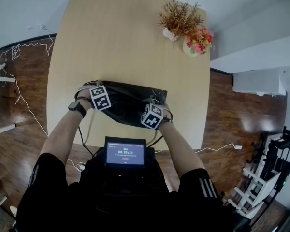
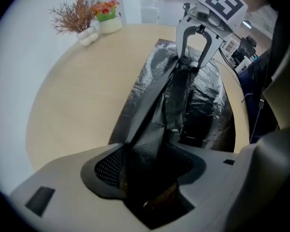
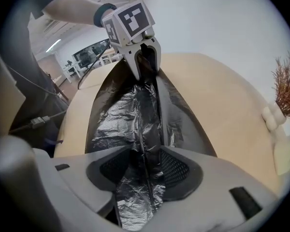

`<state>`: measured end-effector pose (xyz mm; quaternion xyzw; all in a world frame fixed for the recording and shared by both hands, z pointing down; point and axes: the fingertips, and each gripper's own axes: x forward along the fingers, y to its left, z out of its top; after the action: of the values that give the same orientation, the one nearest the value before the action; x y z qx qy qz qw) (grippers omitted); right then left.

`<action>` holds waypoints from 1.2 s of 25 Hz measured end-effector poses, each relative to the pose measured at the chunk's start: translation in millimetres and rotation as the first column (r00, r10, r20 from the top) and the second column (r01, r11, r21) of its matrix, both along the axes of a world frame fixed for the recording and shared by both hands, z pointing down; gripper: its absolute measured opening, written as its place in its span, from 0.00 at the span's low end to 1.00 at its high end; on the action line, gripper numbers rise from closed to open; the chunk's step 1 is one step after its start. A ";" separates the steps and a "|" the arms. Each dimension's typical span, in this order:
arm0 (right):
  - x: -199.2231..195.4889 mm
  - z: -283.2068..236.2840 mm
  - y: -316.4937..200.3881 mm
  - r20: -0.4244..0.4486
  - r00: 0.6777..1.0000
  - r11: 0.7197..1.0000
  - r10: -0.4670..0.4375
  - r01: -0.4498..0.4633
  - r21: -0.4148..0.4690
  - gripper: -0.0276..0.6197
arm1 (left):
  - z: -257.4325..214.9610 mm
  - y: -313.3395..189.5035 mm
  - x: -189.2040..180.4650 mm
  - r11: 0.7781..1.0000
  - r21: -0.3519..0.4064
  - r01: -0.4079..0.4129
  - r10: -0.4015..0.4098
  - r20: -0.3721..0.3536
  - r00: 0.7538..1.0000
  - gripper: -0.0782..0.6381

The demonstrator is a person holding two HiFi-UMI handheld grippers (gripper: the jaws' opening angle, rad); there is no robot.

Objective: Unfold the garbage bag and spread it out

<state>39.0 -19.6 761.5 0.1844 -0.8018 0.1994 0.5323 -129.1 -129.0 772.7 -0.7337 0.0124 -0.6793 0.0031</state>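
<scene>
Bag point(image 1: 128, 105): black crumpled film at the 6 o'clock edge of the table point(image 1: 111, 47). It lies close to the person, likely so that both ends are within easy reach.
Bag's shape: a long band running from 9 to 4 o'clock, with lengthwise folds and a raised ridge between the two grippers. It is drawn out in length but not yet spread in width.
Left gripper point(image 3: 147, 71): at the bag's 9 o'clock end, pointing down. Its jaws stand apart with the fold between them, and no pad can be seen pressing. I read this as a let-go or a fresh bite, not a hold.
Right gripper point(image 2: 189, 65): at the 4 o'clock end, tilted, with its tips clamped on a bunched strand of the film. I judge it is an anchor that keeps the bag from sliding while the other end is worked.
Opposite ends: thin film opens only when pulled from both sides, which would explain one gripper at each end.
Free tabletop: bare towards 12 o'clock, leaving room to lay the folds out.
Plants point(image 1: 186, 25): at the 1 o'clock corner, well apart from the bag and out of the way.
Risk: the film may cling to a pad and lift with it.
</scene>
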 end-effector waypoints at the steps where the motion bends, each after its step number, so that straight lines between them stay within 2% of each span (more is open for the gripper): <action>1: 0.0 0.0 0.1 0.000 1.000 1.000 0.000 0.000 0.000 0.39 | -1.8 0.0 0.8 1.000 0.006 -0.003 0.004 -0.005 1.000 0.50; 3: 0.7 0.5 -0.3 -0.002 1.000 1.000 -0.001 0.001 0.000 0.39 | -10.7 0.0 5.5 1.000 0.023 -0.002 0.003 -0.033 0.999 0.50; 6: 2.4 1.2 -1.2 -0.002 1.000 1.000 -0.003 0.003 0.001 0.39 | -38.2 3.8 15.7 0.999 0.031 0.025 -0.022 -0.113 0.993 0.50; 9: 3.2 0.7 -0.9 -0.002 1.000 1.000 -0.003 0.003 0.001 0.39 | -75.5 18.1 20.2 0.999 -0.006 0.048 -0.048 -0.194 0.980 0.50; 12: 1.8 0.9 -1.0 0.001 1.000 1.000 -0.002 0.002 0.003 0.39 | -108.0 33.7 9.0 0.998 -0.033 0.053 -0.060 -0.234 0.970 0.43; 16: 2.4 -1.6 -3.6 -0.002 1.000 1.000 -0.004 0.004 0.013 0.39 | -111.9 26.1 -40.0 0.994 0.049 0.102 -0.092 -0.173 0.981 0.35; 19: 2.2 -4.0 -5.2 0.003 1.000 1.000 -0.004 0.004 0.023 0.39 | -102.9 23.8 -57.0 0.989 0.038 0.146 -0.137 -0.184 0.973 0.27; 23: 1.0 -4.5 -8.1 0.003 1.000 1.000 0.003 -0.003 0.027 0.39 | -87.9 17.7 -52.4 0.987 0.018 0.158 -0.151 -0.207 0.966 0.21; 28: 2.8 1.1 -2.8 0.000 1.000 1.000 0.004 -0.004 0.007 0.39 | -37.6 14.5 -52.9 0.995 -0.023 0.093 -0.094 -0.100 0.990 0.21; 30: 1.1 -1.3 -4.6 0.004 1.000 1.000 0.009 -0.010 0.014 0.39 | -23.0 14.7 -54.0 0.995 -0.049 0.083 -0.086 -0.058 0.995 0.30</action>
<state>40.1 -24.2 760.3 0.1917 -0.8033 0.1964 0.5286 -183.1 -114.3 749.6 -0.7525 0.0275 -0.6566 -0.0432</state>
